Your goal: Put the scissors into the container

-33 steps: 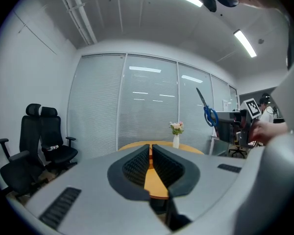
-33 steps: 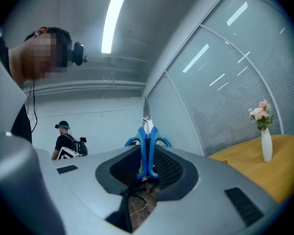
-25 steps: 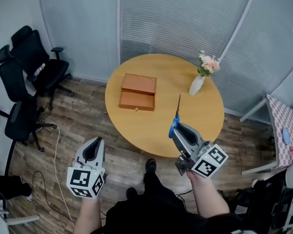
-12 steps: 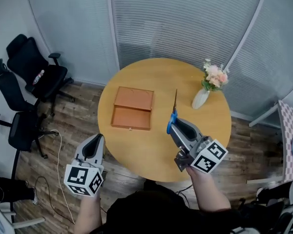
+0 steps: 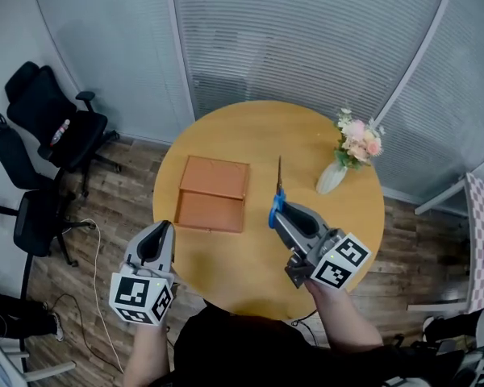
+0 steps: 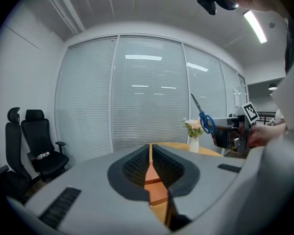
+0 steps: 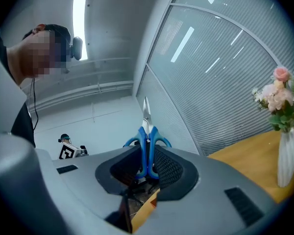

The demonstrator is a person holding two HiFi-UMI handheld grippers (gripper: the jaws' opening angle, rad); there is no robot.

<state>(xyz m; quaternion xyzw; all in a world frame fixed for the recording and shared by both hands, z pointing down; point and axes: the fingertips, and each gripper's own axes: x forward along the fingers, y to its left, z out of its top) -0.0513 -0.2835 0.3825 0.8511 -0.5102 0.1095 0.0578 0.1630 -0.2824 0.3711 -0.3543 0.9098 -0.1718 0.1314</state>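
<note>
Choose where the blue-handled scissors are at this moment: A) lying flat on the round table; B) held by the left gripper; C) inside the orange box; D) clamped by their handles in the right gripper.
D: the right gripper is shut on the handles of the scissors, blades pointing away.

This looks like a small office meeting room. Frosted glass partition walls (image 5: pixel 306 47) with fine horizontal slats curve round it. Two black swivel office chairs (image 5: pixel 52 115) stand by the left wall on a wood-plank floor (image 5: pixel 121 208), where a loose cable (image 5: pixel 93 280) trails. A round wooden table (image 5: pixel 250 131) fills the middle, with a vase of flowers (image 5: pixel 332 177) near its right edge. A ceiling strip light (image 6: pixel 255 26) glows overhead.
</note>
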